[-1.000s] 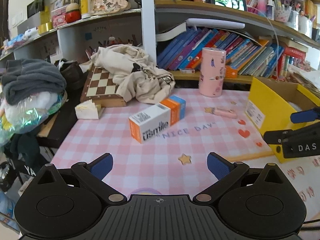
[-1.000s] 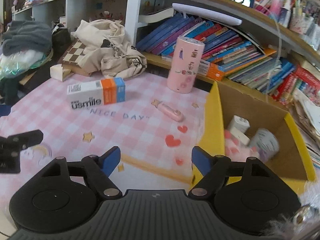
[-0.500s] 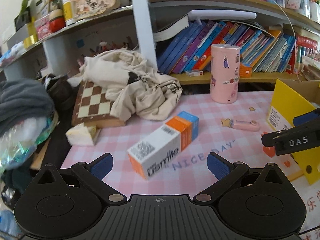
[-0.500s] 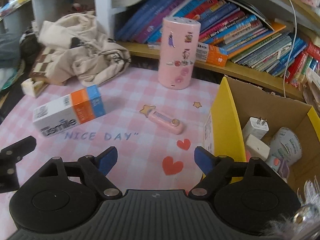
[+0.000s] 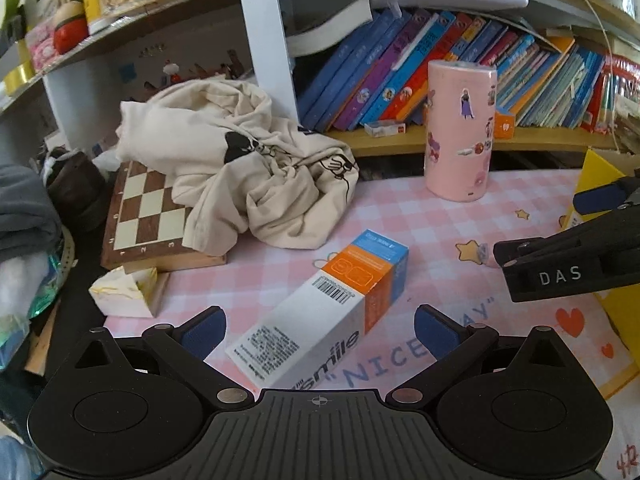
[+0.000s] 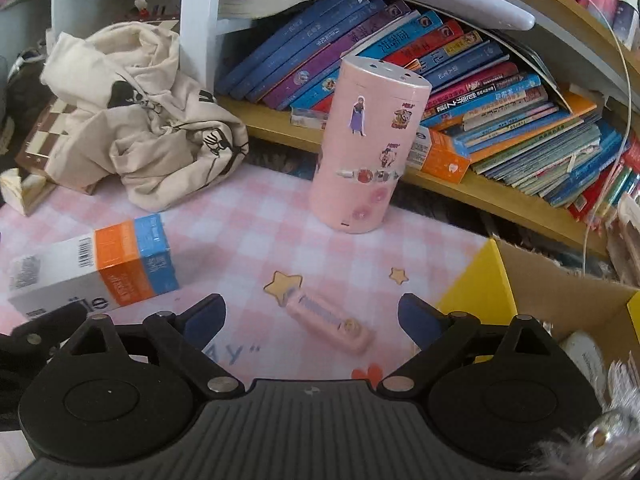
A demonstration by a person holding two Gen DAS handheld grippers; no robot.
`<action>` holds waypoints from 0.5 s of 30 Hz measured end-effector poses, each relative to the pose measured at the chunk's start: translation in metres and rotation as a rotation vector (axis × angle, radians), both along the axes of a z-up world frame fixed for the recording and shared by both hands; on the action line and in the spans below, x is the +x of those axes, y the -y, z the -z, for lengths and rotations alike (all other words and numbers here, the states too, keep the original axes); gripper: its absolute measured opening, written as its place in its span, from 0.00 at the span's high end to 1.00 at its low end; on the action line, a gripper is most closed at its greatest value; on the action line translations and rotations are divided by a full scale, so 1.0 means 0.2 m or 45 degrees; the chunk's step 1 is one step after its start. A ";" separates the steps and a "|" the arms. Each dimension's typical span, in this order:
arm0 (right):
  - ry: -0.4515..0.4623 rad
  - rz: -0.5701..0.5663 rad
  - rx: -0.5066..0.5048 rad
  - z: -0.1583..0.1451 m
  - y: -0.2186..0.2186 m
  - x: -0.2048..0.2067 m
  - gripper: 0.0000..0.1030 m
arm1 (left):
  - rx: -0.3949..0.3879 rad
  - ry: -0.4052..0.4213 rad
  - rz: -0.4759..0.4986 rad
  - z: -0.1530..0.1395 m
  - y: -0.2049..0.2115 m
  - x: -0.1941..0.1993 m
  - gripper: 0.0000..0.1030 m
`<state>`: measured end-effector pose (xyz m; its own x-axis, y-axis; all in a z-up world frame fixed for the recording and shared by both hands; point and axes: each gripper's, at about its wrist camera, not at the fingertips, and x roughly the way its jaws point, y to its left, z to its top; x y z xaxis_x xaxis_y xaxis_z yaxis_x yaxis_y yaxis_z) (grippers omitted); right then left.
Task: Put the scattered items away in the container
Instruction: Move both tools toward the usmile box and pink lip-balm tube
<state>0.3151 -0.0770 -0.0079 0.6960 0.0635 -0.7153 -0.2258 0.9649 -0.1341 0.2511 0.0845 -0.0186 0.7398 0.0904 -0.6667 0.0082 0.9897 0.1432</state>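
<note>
Left tongs (image 5: pixel 318 326): wide apart, nothing in them; one blue pad sits on each side of the near end of the long box, so they look lined up to close on it; that is my guess from how they stand.
Long box (image 5: pixel 324 312): white, orange and blue; lies flat on its side on the pink checked surface (image 5: pixel 400 216); its near end is between the left pads, not squeezed yet; I count one.
Right tongs (image 6: pixel 312 320): also wide apart and holding nothing; they hang just above the small pink stick, which shows between the two blue pads; they look ready for that one.
Small pink stick (image 6: pixel 330 322): lies flat on the surface, touching a yellow star print; near the yellow box but not in it; I count one.
Tall pink tube (image 6: pixel 366 146): stands upright near the shelf, covered in stickers; well apart from both tongs; I count one.
Yellow box (image 6: pixel 478 292): the container; open at the top, at the right edge of the surface; some things lie inside, but they are too blurred to count.
Left out on the surface: three things in all; long box, pink stick, pink tube.
Cream cloth (image 5: pixel 256 164): a crumpled heap lying partly over a chessboard (image 5: pixel 140 212); one of each.
Books (image 6: pixel 460 76): a leaning row on the shelf; too many to count.
</note>
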 end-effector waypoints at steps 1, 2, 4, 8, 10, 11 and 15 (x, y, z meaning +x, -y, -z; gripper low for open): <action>-0.010 0.008 0.000 0.01 0.00 0.02 0.11 | 0.006 -0.008 0.006 0.00 -0.01 0.01 0.01; -0.027 0.020 0.002 0.03 0.00 0.03 0.11 | 0.014 -0.014 0.009 0.01 -0.01 0.03 0.01; -0.057 0.034 0.007 0.07 0.01 0.06 0.11 | 0.014 -0.025 0.014 0.02 -0.02 0.05 0.01; -0.098 0.065 0.031 0.12 0.02 0.10 0.13 | 0.010 -0.049 0.037 0.05 -0.03 0.10 0.02; -0.120 0.084 0.054 0.15 0.03 0.12 0.13 | 0.018 -0.052 0.045 0.06 -0.03 0.11 0.02; -0.126 0.093 0.064 0.16 0.03 0.13 0.13 | 0.017 -0.055 0.045 0.07 -0.03 0.12 0.02; -0.144 0.121 0.083 0.19 0.04 0.16 0.14 | 0.007 -0.076 0.042 0.10 -0.05 0.14 0.02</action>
